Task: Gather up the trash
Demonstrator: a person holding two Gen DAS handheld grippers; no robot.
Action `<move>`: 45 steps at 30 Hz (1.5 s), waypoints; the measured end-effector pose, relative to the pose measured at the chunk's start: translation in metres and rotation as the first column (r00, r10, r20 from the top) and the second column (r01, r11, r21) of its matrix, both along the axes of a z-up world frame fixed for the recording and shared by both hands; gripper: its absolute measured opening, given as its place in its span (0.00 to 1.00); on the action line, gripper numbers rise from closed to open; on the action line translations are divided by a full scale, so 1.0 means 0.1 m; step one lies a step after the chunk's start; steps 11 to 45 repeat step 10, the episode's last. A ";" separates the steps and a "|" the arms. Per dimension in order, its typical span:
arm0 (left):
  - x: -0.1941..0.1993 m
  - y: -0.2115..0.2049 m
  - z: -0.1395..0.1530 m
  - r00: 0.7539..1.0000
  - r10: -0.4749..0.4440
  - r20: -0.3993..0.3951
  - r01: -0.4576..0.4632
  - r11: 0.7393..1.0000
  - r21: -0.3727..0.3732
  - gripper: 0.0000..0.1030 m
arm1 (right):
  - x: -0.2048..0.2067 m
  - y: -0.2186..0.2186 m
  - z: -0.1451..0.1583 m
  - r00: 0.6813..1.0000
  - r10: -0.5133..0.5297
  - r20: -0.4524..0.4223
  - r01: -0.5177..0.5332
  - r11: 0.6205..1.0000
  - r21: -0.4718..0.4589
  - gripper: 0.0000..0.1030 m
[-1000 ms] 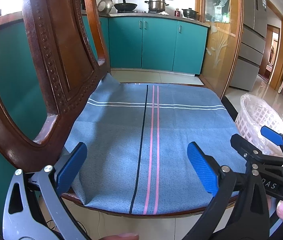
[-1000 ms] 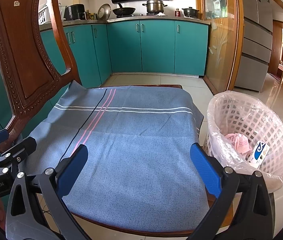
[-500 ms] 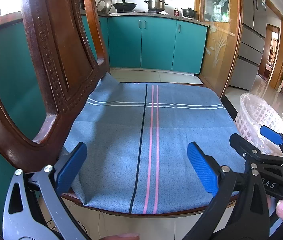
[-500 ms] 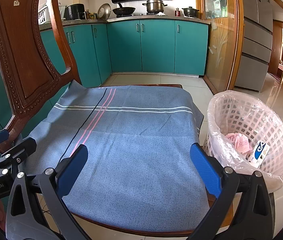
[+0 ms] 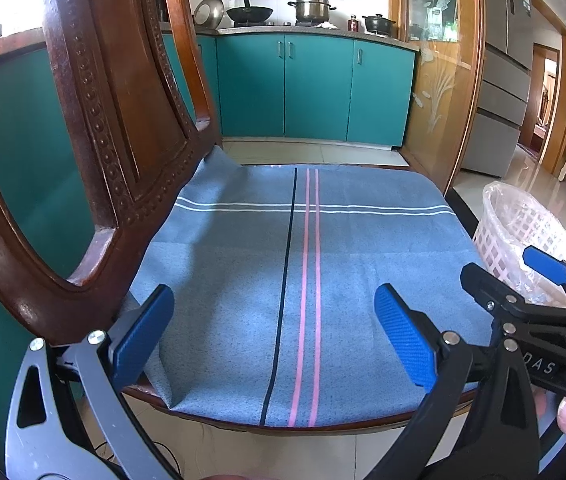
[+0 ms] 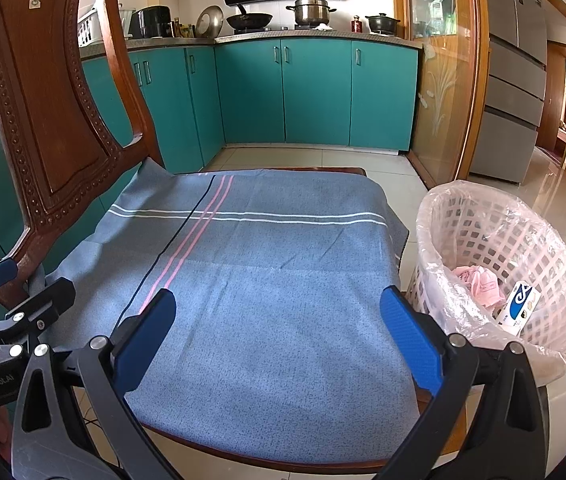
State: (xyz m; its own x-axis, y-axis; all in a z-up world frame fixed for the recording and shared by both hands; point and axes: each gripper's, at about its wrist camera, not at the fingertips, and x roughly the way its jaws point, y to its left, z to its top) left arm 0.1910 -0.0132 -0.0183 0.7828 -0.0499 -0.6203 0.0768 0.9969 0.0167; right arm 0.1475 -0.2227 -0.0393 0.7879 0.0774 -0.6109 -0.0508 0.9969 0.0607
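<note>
A wooden chair [image 6: 43, 120] fills the middle, its carved back rising at ten o'clock. A blue cloth [image 6: 267, 280] covers the seat, with two pink stripes [image 5: 309, 280] and a dark line running toward twelve o'clock, crossed by white lines. Teal cabinets [image 6: 315, 92] stand at twelve o'clock behind it. On the counter above them sit a steel pot [image 6: 310, 10], a black wok [image 6: 249, 20] and a small dark pot [image 6: 381, 24]. A grey fridge [image 6: 517, 80] stands at two o'clock. The floor [image 6: 363, 160] is pale tile.
</note>
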 end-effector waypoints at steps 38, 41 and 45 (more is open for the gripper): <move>0.01 0.01 0.00 1.000 -0.017 -0.021 0.017 1.000 -0.026 0.97 | 0.00 -0.02 -0.01 1.000 0.005 0.001 -0.005 1.000 -0.002 0.97; 0.01 0.01 0.00 1.000 -0.017 -0.021 0.017 1.000 -0.026 0.97 | 0.00 -0.02 -0.01 1.000 0.005 0.001 -0.005 1.000 -0.002 0.97; 0.01 0.01 0.00 1.000 -0.017 -0.021 0.017 1.000 -0.026 0.97 | 0.00 -0.02 -0.01 1.000 0.005 0.001 -0.005 1.000 -0.002 0.97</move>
